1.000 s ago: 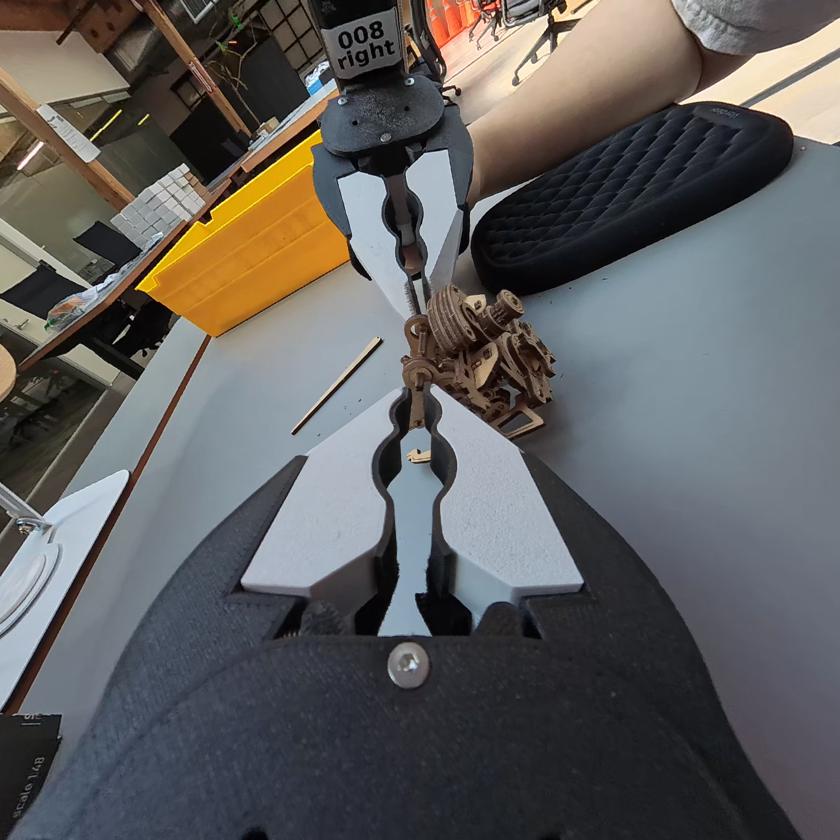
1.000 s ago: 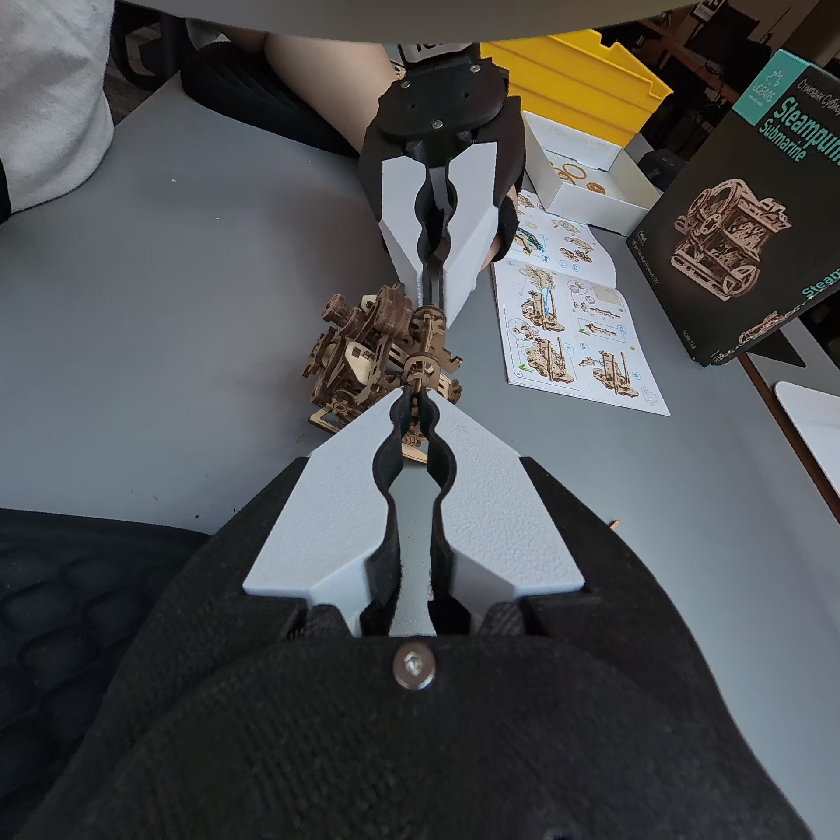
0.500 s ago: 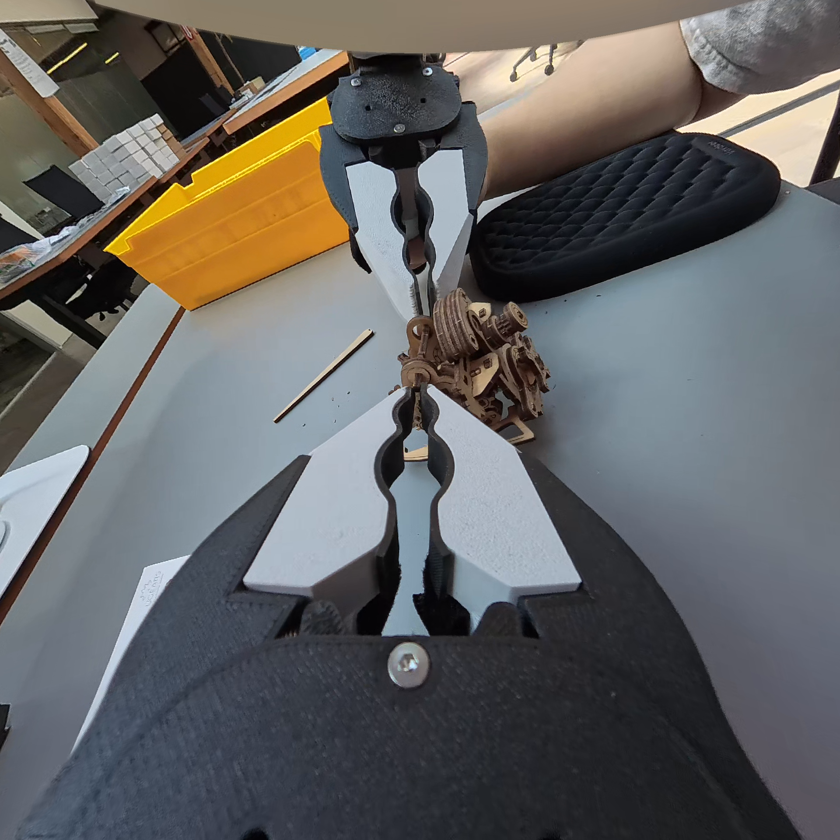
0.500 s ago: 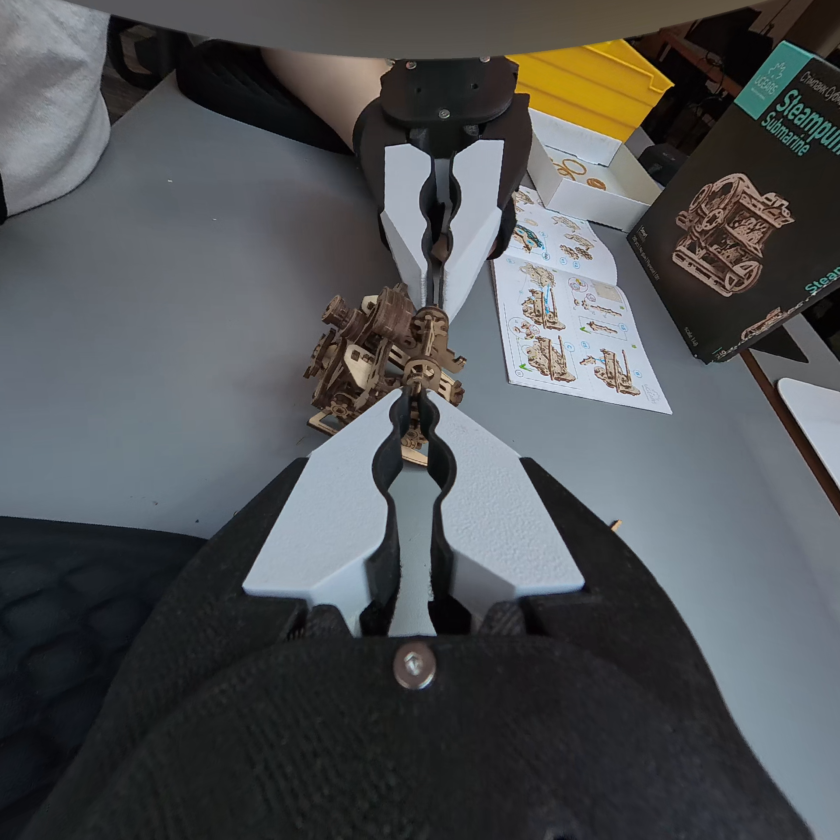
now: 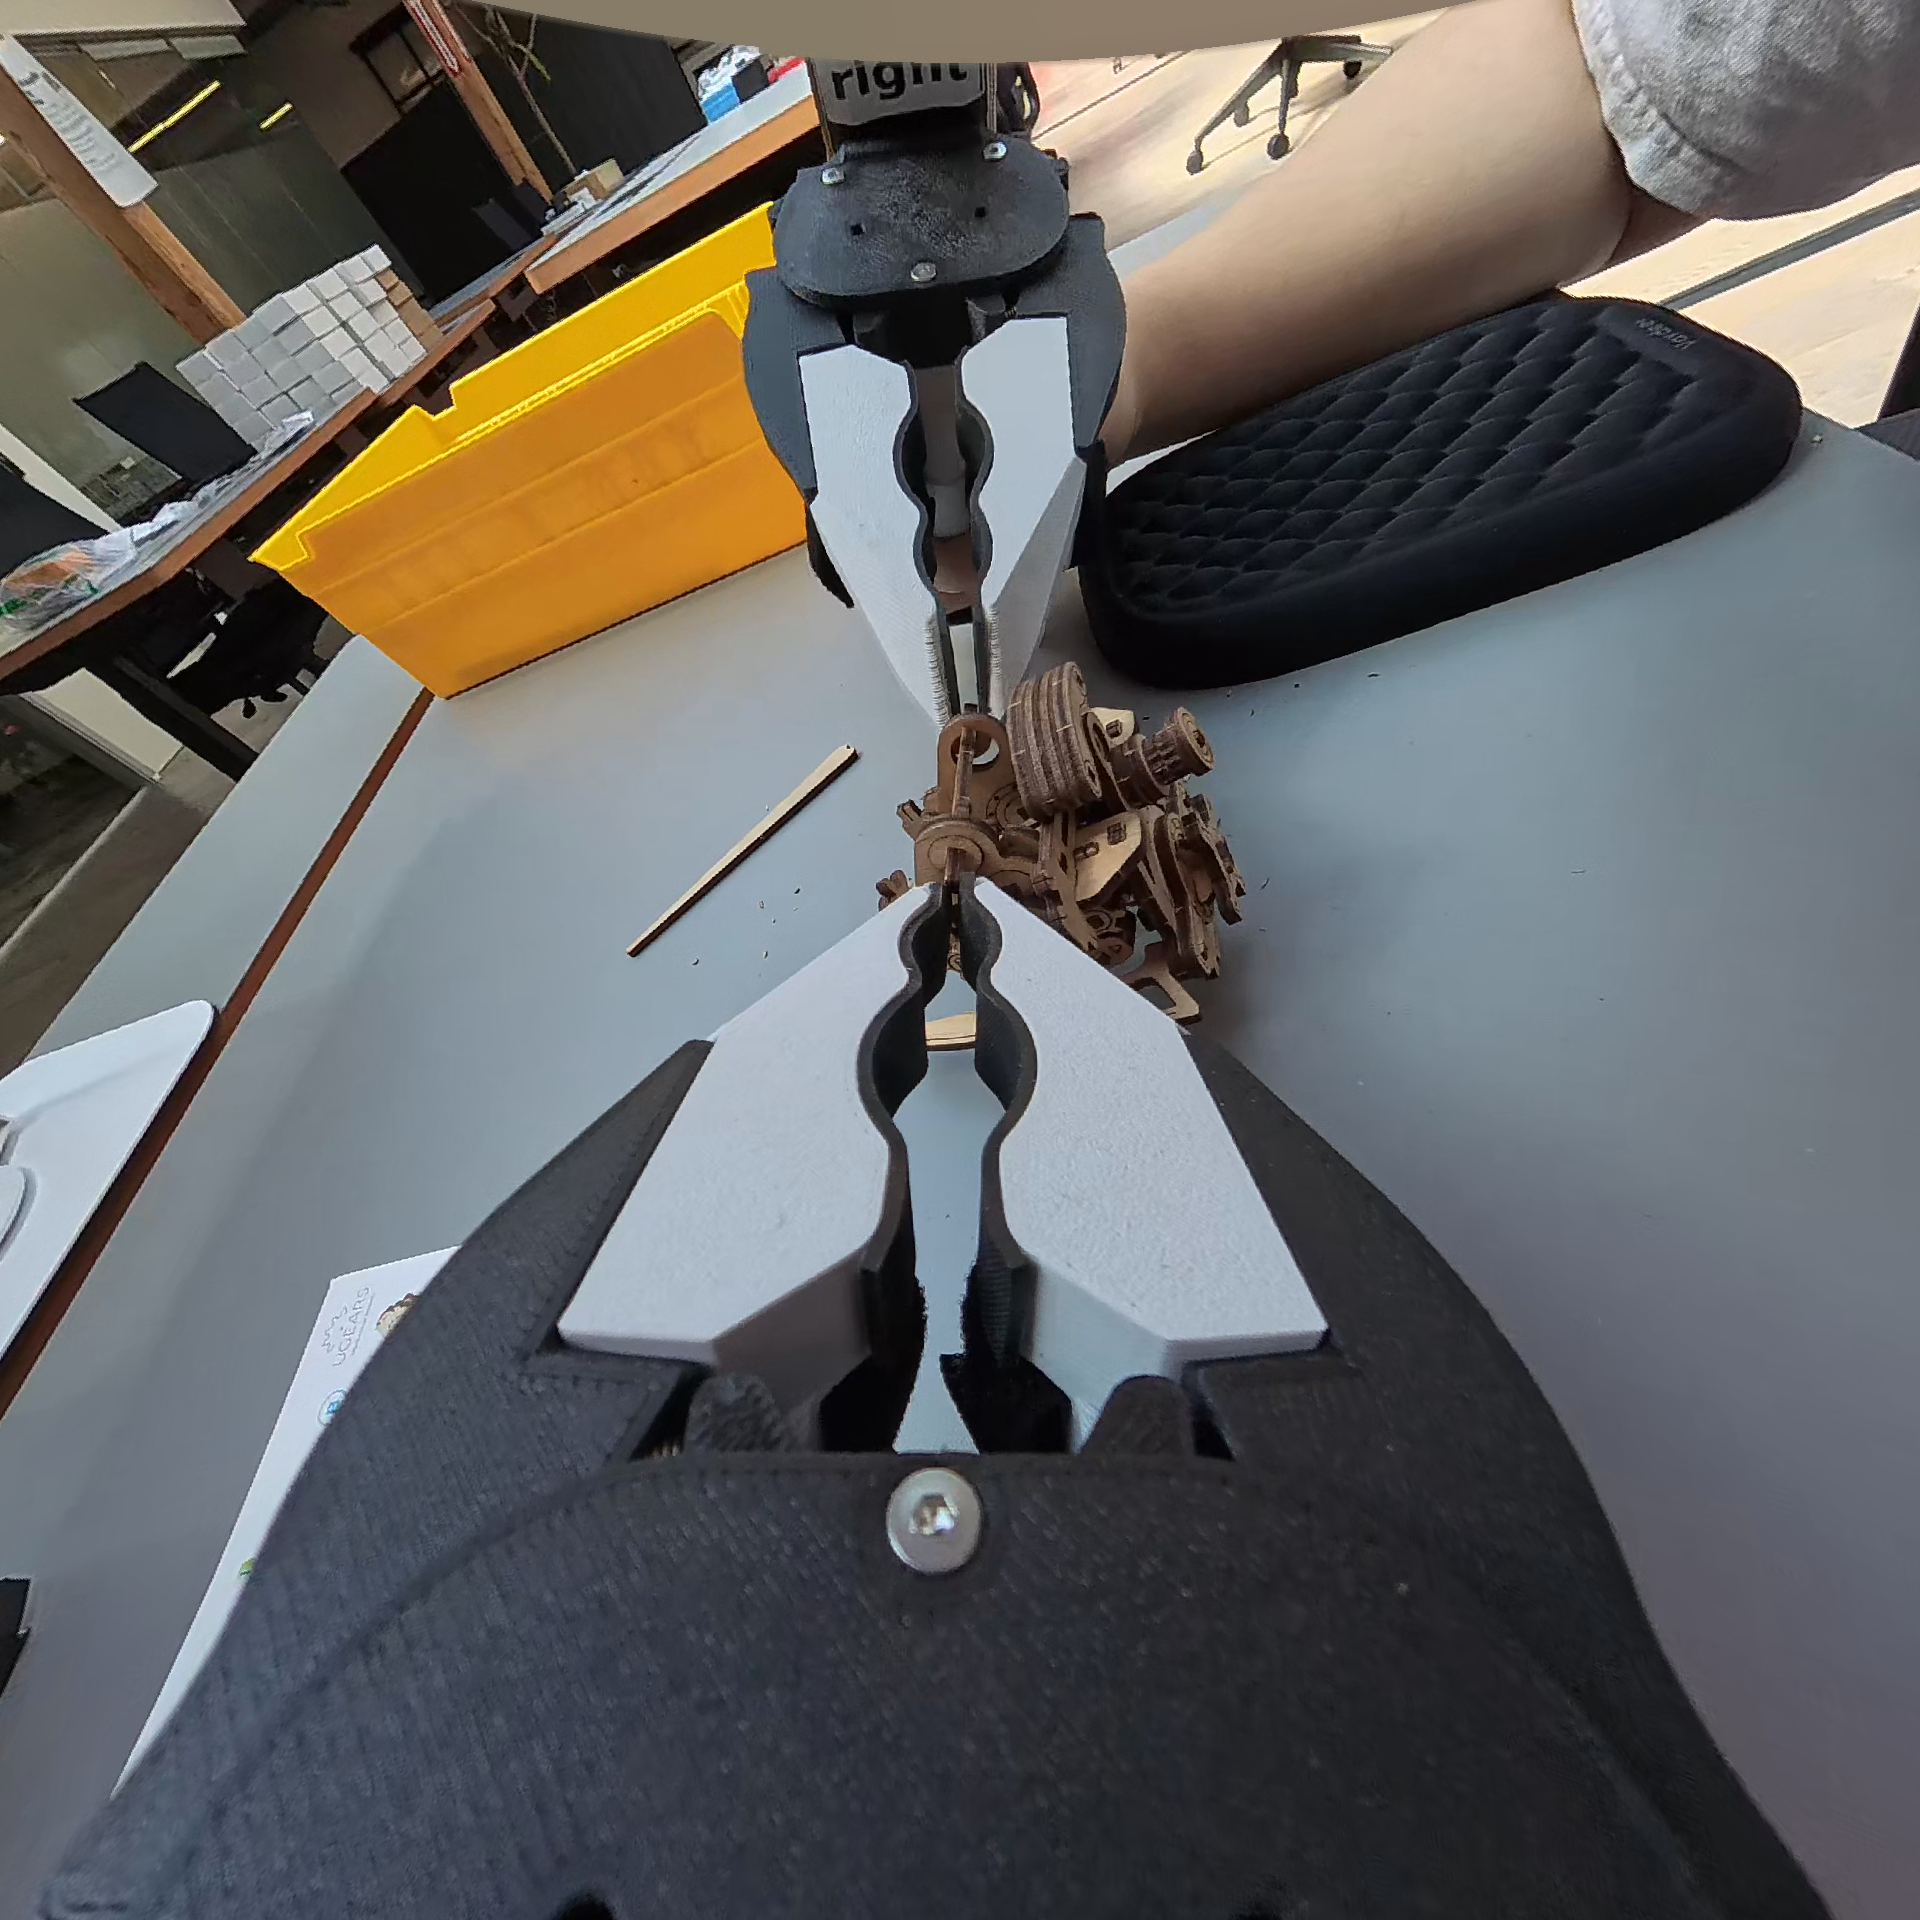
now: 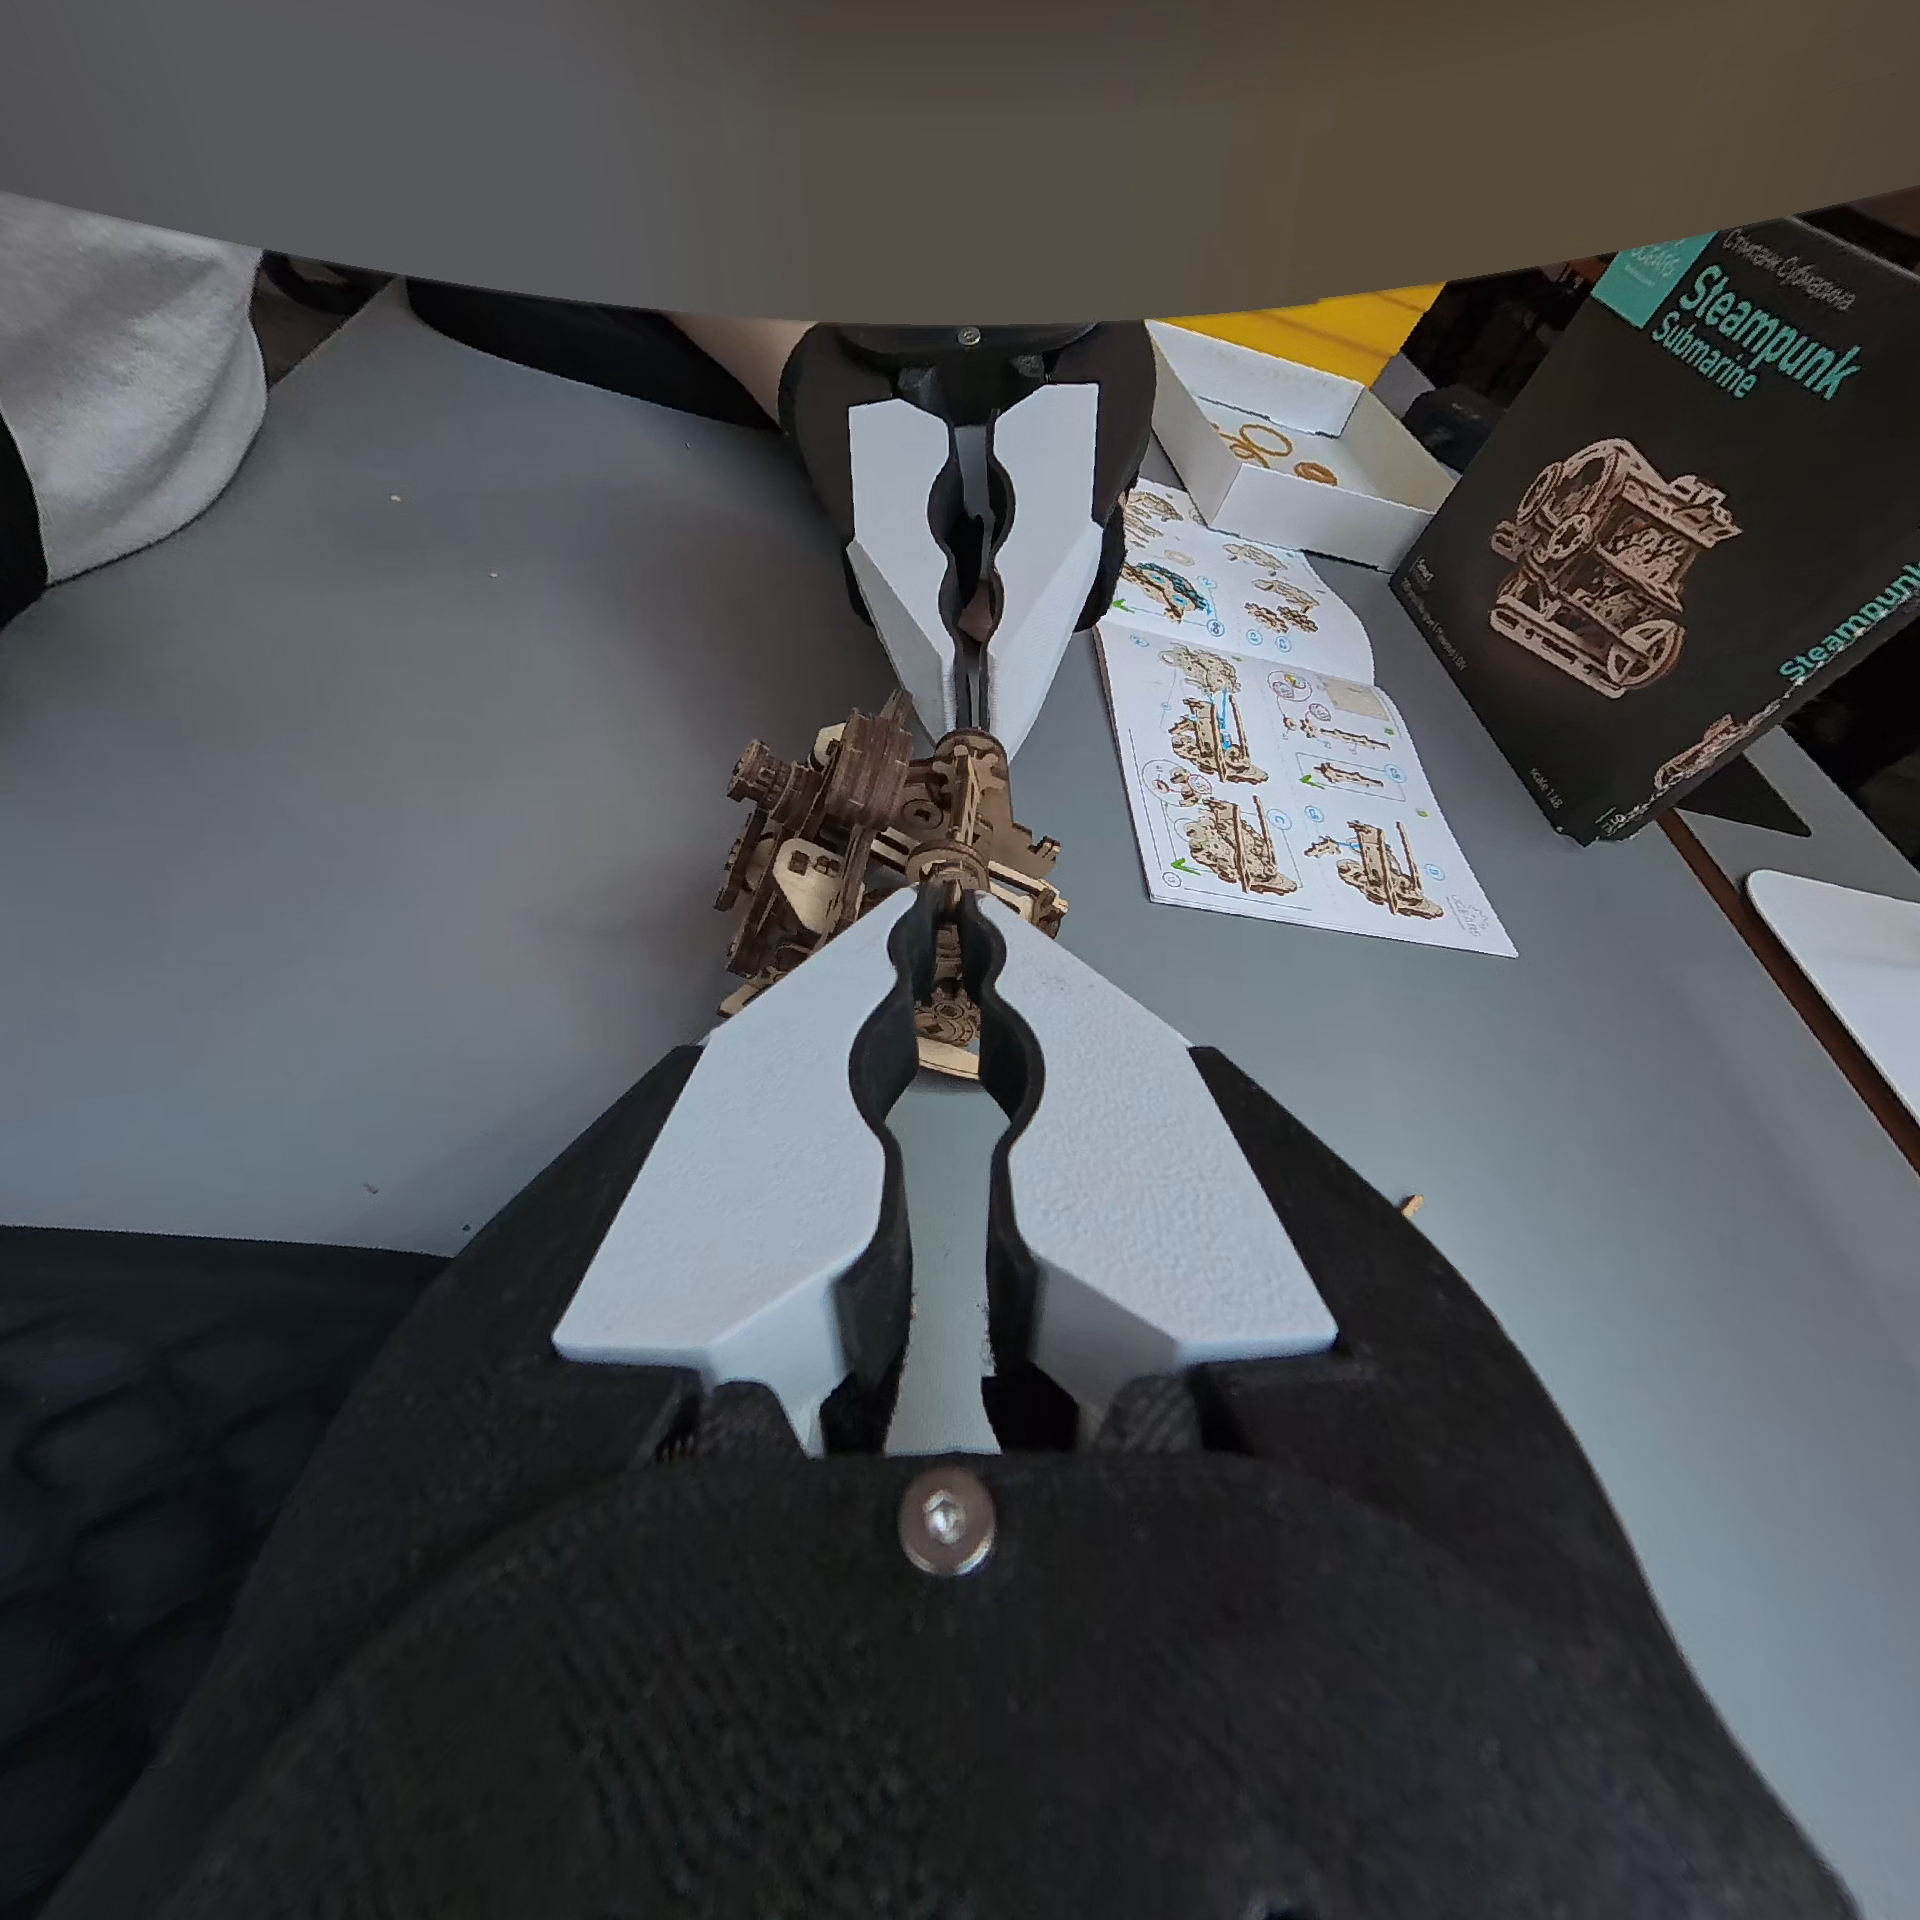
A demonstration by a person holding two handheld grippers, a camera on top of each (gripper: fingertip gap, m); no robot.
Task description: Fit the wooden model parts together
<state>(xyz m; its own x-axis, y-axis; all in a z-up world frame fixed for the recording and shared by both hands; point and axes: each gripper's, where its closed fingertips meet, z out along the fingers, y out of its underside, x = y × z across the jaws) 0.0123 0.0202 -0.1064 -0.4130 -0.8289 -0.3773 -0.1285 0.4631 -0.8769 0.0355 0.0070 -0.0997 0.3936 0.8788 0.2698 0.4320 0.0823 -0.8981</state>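
Note:
The brown wooden model [image 5: 1112, 831] stands on the grey table [image 5: 1507, 1039]; it also shows in the right wrist view [image 6: 821, 842]. A small upright wooden linkage [image 5: 956, 800] sticks out from its side. My left gripper [image 5: 961, 891] is shut on the linkage's near, lower hub. My right gripper [image 5: 966, 707] comes from the opposite side, shut on the ring at its far, upper end. In the right wrist view my right gripper [image 6: 940, 896] pinches the linkage [image 6: 961, 810], and the left gripper [image 6: 971, 717] closes on its other end.
A thin wooden stick [image 5: 743, 847] lies left of the model. A yellow bin [image 5: 561, 499] and a black quilted pad [image 5: 1434, 478] stand behind. An open instruction booklet [image 6: 1278, 748], a black kit box [image 6: 1704, 520] and a white tray [image 6: 1288, 457] lie on the other side. Left and right tips are no more than a few centimetres apart.
Both grippers stay shut on the linkage at the model. Both views have shifted and tilted a little, with the model slightly turned between the tips.

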